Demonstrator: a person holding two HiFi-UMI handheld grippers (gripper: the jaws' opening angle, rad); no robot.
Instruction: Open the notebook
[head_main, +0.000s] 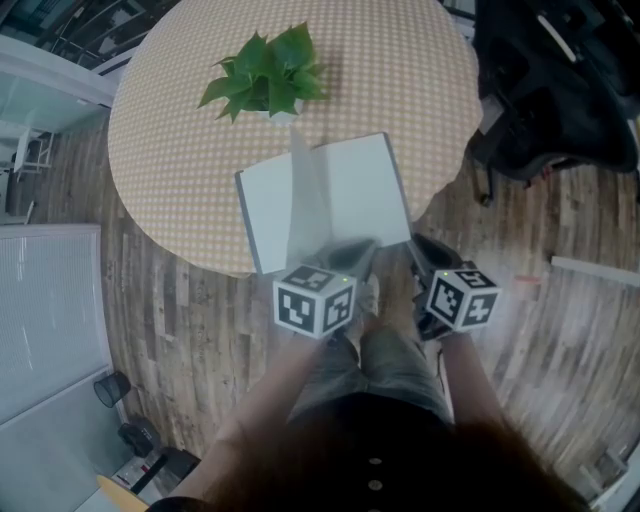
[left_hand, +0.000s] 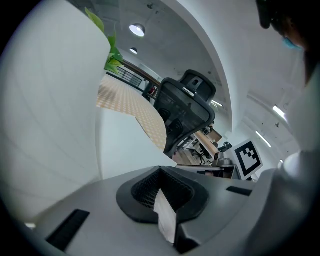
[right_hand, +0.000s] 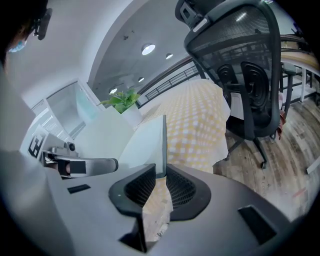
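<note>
The notebook (head_main: 340, 190) lies open with blank white pages at the near edge of the round table (head_main: 180, 120). One sheet stands lifted near the spine. My left gripper (head_main: 348, 255) is at the notebook's near edge, and in the left gripper view its jaws (left_hand: 162, 200) are shut on a thin white page (left_hand: 166, 217), with the rest of the sheet (left_hand: 50, 100) filling the left. My right gripper (head_main: 425, 255) is at the notebook's near right corner. In the right gripper view the dark edge of the cover (right_hand: 163, 145) stands upright between the jaws (right_hand: 160, 187), which stand apart from it.
A potted green plant (head_main: 265, 75) stands on the checkered tablecloth beyond the notebook. A black mesh office chair (head_main: 550, 80) is to the right of the table, over wood flooring. The person's legs are below the grippers at the table edge.
</note>
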